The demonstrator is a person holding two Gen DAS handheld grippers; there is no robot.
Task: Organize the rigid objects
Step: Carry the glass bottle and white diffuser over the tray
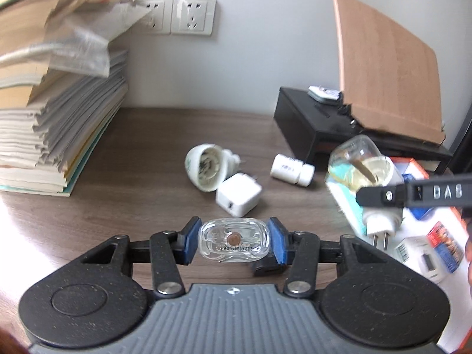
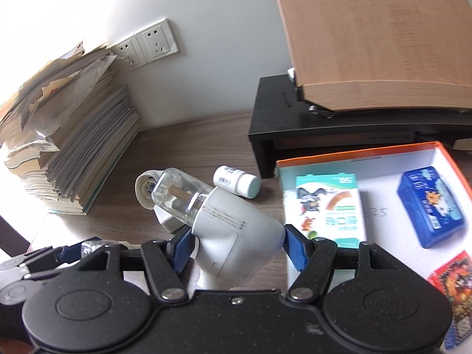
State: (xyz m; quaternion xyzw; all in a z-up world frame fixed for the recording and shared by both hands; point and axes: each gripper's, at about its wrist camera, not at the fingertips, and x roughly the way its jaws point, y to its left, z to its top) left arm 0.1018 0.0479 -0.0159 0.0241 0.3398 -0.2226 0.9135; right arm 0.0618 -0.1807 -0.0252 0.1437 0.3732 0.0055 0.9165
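Observation:
My left gripper [image 1: 234,240] is shut on a small clear glass bottle [image 1: 234,240], held above the brown table [image 1: 141,177]. My right gripper [image 2: 236,244] is shut on a white plug-in vaporizer [image 2: 236,233] with a glass liquid bottle [image 2: 177,194] on its end; it also shows in the left wrist view [image 1: 365,177], lifted at the right. On the table lie a white dome-shaped plug-in heater [image 1: 206,168], a white charger cube [image 1: 239,194] and a white pill bottle [image 1: 292,169]. An orange-rimmed white box [image 2: 383,206] at the right holds a green carton [image 2: 330,206] and a blue tin [image 2: 430,206].
A tall stack of papers and books [image 1: 56,112] stands at the left against the wall, below two wall sockets [image 1: 177,14]. A black stand [image 1: 324,124] at the back right carries a wooden board [image 1: 383,67]. A red packet [image 2: 451,280] lies in the box.

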